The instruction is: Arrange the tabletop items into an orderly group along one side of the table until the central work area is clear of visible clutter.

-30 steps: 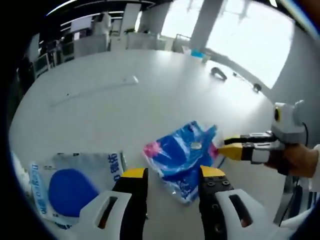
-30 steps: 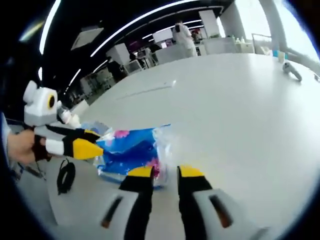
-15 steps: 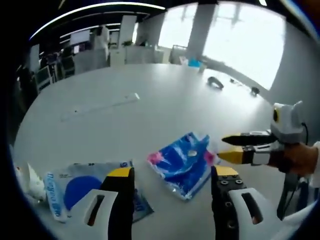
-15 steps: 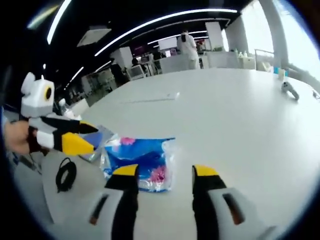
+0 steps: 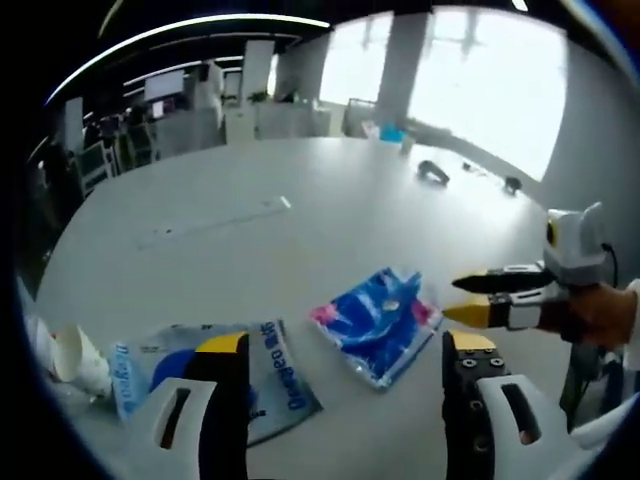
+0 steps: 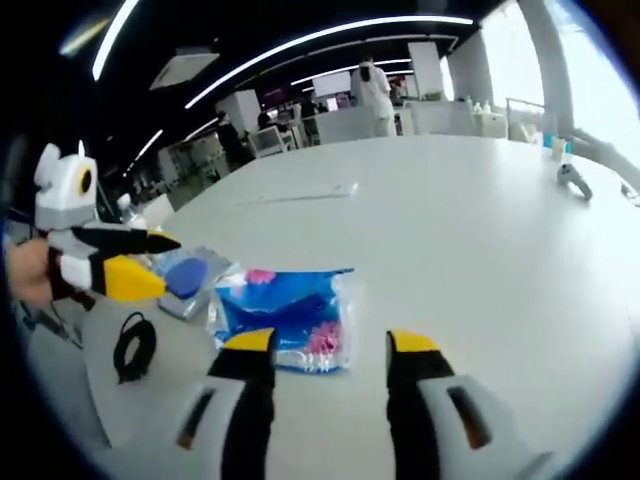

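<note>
A blue and pink plastic packet (image 5: pixel 378 322) lies flat on the white table (image 5: pixel 300 250), a little beyond both grippers and touching neither. My left gripper (image 5: pixel 347 352) stands open, jaws wide apart and nothing between them. A white packet with a blue disc (image 5: pixel 275 375) lies just ahead of its left jaw. My right gripper (image 5: pixel 458 300) comes in from the right, tips near the blue packet's edge. In the right gripper view my right gripper (image 6: pixel 330 345) is open just short of the blue packet (image 6: pixel 285 310); the left gripper (image 6: pixel 168 264) hovers over the white packet (image 6: pixel 190 275).
A paper cup (image 5: pixel 75 355) lies at the near left edge. A long thin strip (image 5: pixel 215 220) rests mid-table. A black coiled cable (image 6: pixel 133 345) sits on a low surface by the table edge. Dark controllers (image 5: pixel 433 172) lie far right. A person in white (image 6: pixel 375 85) stands in the background.
Both grippers have drawn back from the blue packet, which now lies farther ahead. Both pairs of jaws have spread wider. The packet itself has not moved.
</note>
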A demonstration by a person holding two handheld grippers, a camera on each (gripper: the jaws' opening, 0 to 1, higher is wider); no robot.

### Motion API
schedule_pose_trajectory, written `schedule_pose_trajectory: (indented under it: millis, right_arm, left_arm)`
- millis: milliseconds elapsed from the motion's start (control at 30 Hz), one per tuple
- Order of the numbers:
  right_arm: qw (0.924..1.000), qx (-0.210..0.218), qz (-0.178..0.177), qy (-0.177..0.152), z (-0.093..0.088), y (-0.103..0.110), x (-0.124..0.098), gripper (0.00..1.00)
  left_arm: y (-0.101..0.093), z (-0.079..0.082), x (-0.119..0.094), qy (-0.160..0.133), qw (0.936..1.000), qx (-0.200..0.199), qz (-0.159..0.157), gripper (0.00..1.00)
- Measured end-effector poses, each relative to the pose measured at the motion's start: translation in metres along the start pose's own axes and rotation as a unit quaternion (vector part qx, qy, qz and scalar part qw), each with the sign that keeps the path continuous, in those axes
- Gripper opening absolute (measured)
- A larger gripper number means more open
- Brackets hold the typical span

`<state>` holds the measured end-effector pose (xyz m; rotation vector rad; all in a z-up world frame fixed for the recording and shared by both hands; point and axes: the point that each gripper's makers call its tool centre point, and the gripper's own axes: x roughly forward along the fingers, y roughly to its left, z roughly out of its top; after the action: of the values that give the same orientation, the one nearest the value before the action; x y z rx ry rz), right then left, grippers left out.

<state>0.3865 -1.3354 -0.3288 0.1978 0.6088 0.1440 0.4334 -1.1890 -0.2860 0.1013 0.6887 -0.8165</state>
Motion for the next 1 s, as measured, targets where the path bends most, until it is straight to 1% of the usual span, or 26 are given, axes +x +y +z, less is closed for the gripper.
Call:
schedule_pose_trajectory:
  millis: [200, 400, 500, 700, 1000]
  right_arm:
    - [1.0000, 0.002, -0.005, 0.000, 0.000, 0.004, 0.000, 0.41]
    - [1.0000, -0.003, -0.005, -0.001, 0.000, 0.015, -0.002, 0.41]
    - [1.0000, -0.004, -0.006, -0.002, 0.000, 0.022, -0.005, 0.41]
    - [0.9999, -0.007, -0.009, -0.001, -0.002, 0.037, -0.015, 0.40]
    - [0.9997, -0.017, -0.015, 0.007, -0.004, 0.045, -0.014, 0.39]
  left_arm:
    - [0.008, -0.003, -0.009, -0.003, 1.0000, -0.004, 0.007, 0.78]
    - [0.023, -0.005, -0.025, -0.004, 0.9998, -0.001, 0.018, 0.80]
    - [0.032, -0.006, -0.034, -0.007, 0.9997, -0.005, 0.024, 0.80]
    - [0.041, -0.012, -0.048, -0.010, 0.9995, -0.008, 0.028, 0.80]
    - [0.058, -0.020, -0.067, -0.015, 0.9992, -0.015, 0.033, 0.79]
